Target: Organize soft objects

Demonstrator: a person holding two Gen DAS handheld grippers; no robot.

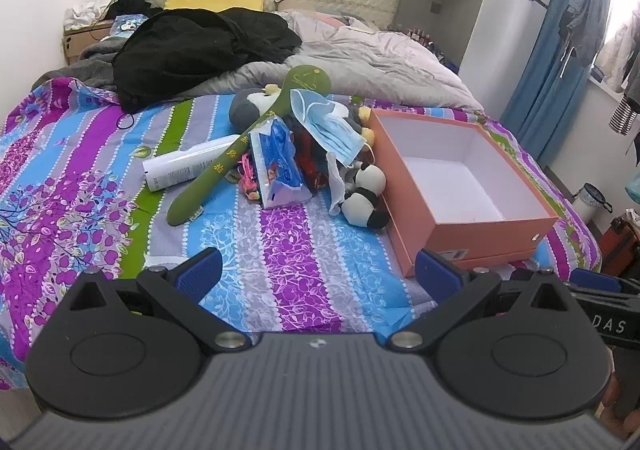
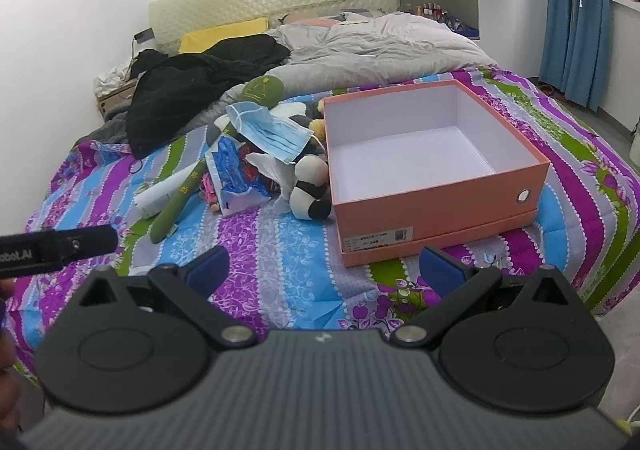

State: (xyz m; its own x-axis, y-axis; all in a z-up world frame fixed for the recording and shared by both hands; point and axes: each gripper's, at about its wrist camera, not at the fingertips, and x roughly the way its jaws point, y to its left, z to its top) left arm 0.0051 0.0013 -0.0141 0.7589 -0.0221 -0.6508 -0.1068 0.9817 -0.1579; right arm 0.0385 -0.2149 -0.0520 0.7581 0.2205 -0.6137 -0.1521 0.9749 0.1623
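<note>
My left gripper (image 1: 318, 276) hangs over the near edge of the bed with its two blue-padded fingers spread wide and nothing between them. My right gripper (image 2: 326, 270) is the same: two blue pads far apart, holding nothing, low over the striped floral bedspread (image 1: 292, 250).

Taking the orange box (image 2: 436, 206) as my landmark: there is one of it, lidless, white inside, with nothing visible in it, sitting on the bedspread just beyond my right gripper and to the right of my left one.

The soft things lie in one heap touching the box's left wall. I count one panda plush (image 1: 366, 196), white with black patches, leaning against that wall at its near end. One pale blue surgical mask (image 1: 330, 128) is draped on top of the heap, its ear loop hanging toward the box. One crumpled white tissue or cloth (image 2: 276, 166) sits under it. One blue printed tissue pack (image 1: 280, 166) stands left of the panda. One long green padded massage hammer (image 1: 240, 146) lies tilted across the heap's left side, its round head farthest from me. One white tube (image 1: 188, 168) lies beneath its handle, farthest left of the box. A grey and white plush (image 1: 250, 104) sits behind, partly buried, with small yellow plush parts beside it that I cannot make out.

Beyond the heap lie one black garment (image 1: 200, 46) and one grey duvet (image 1: 360, 58).
</note>
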